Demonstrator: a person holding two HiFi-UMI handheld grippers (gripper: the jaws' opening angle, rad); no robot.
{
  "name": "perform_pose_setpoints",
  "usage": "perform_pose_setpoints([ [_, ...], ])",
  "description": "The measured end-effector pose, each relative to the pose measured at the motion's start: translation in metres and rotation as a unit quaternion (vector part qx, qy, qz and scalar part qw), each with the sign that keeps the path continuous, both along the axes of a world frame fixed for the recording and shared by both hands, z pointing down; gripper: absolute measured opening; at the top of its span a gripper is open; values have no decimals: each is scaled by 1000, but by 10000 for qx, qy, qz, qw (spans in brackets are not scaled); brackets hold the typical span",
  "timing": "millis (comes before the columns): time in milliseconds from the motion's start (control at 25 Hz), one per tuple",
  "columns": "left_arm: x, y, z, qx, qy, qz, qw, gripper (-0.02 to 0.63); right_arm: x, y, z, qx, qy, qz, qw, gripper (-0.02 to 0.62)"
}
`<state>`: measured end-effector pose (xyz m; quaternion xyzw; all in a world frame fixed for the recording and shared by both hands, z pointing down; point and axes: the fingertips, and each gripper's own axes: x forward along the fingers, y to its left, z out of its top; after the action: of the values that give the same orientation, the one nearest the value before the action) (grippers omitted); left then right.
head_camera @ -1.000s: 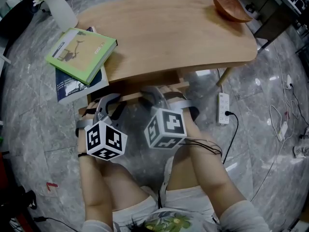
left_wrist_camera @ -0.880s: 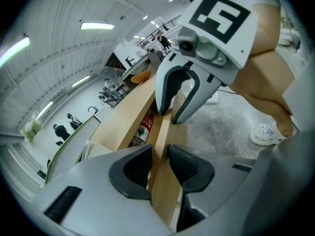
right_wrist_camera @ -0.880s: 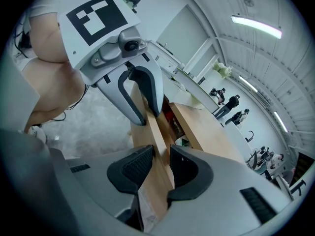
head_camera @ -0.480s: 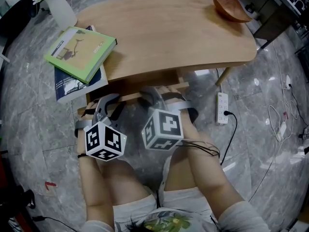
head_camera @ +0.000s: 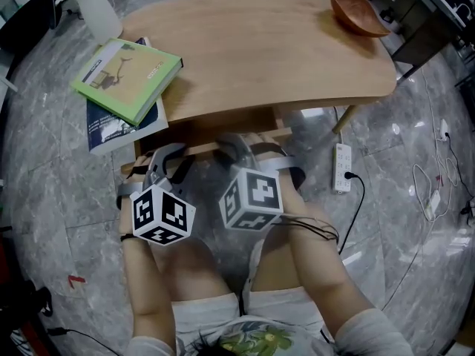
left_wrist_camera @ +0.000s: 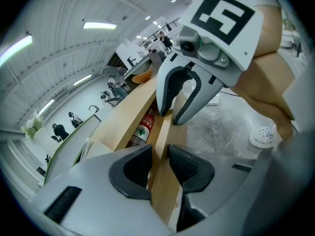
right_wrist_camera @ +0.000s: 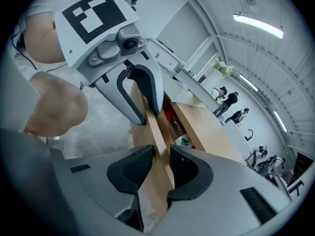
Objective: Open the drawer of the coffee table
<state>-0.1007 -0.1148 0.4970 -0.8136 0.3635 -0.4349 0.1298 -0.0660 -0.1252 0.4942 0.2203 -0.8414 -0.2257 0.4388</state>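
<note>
The drawer is only cracked open. Both gripper views show a narrow gap between the pale wooden drawer front (left_wrist_camera: 163, 193) and the underside of the light wooden tabletop (head_camera: 282, 50) of the low oval coffee table (head_camera: 349, 80), and a red-labelled bottle (left_wrist_camera: 142, 127) lies inside that gap. From the head view the drawer front (head_camera: 200, 148) sits just proud of the tabletop's near edge, so I judge the grasp made and most of the pull yet to do.

The left hand-held gripper (left_wrist_camera: 160, 163) is clamped on the top edge of the panel, one pad on the outer face and one on the inner. The right hand-held gripper (right_wrist_camera: 161, 163) grips the same edge just beside it in the same way. The two stand side by side near the middle of the panel.

The drawer front stands upright on its long edge. Its long axis runs left to right along the near side of the coffee table, slightly slanted in the head view. Its outer face looks toward the person's knees – so the drawer should slide out that way.
</note>
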Motion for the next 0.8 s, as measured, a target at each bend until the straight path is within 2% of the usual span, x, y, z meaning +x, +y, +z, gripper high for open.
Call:
perform_pose_setpoints([
  [800, 3, 10, 1, -65, 58, 33, 10000, 112, 2, 10, 3, -137, 175, 21, 9998, 112],
])
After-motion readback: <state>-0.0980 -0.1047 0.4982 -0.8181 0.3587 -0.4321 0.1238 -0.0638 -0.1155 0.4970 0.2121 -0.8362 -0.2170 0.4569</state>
